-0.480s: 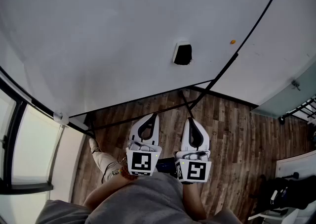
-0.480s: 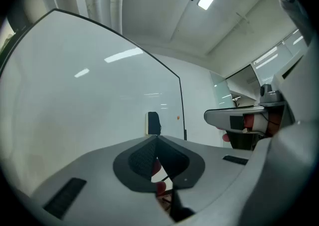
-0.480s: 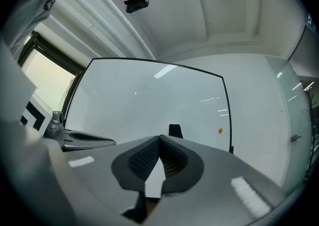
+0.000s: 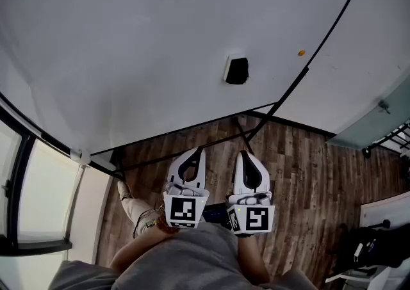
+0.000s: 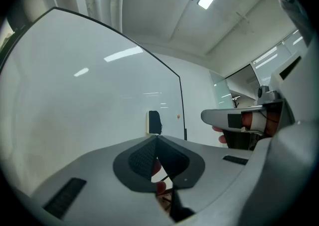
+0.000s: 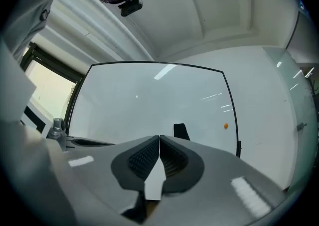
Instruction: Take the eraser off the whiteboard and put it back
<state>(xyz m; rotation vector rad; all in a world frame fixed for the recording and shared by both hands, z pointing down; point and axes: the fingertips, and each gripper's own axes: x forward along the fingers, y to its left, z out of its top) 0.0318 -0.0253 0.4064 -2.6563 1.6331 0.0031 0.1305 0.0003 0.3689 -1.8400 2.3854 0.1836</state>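
Wood-plank flooring [image 4: 301, 173] runs under both grippers, which are held side by side close to the person's body and aimed at a large whiteboard [image 4: 160, 45].

The left gripper [image 4: 200, 149] is clenched on nothing. In its own view the dark ribbed pads [image 5: 142, 157] meet at the tips, and only a sliver of the person's hand shows through the gap lower down. The right gripper [image 4: 244, 153] sits just to its right, nearly level with it. It is clamped shut too, its pads [image 6: 144, 159] pressed together with nothing caught between them.

Ahead of both sets of tips and well apart from them, past the black bars of the stand [image 4: 253, 130], the board's lower edge crosses the floor.

The eraser [image 4: 237, 70] is a small black block stuck to the board's face. It is straight ahead of the right gripper and a little right of the left one's line, and neither tool touches it. From the left gripper view it shows just above the closed tips [image 5: 155, 122], and from the right gripper view just right of them [image 6: 181, 131].

Further right of the eraser, near the board's black frame, is a small orange dot [image 4: 302, 54]. Beyond the frame, to the right of both grippers, is a plain white wall [image 4: 359, 71].
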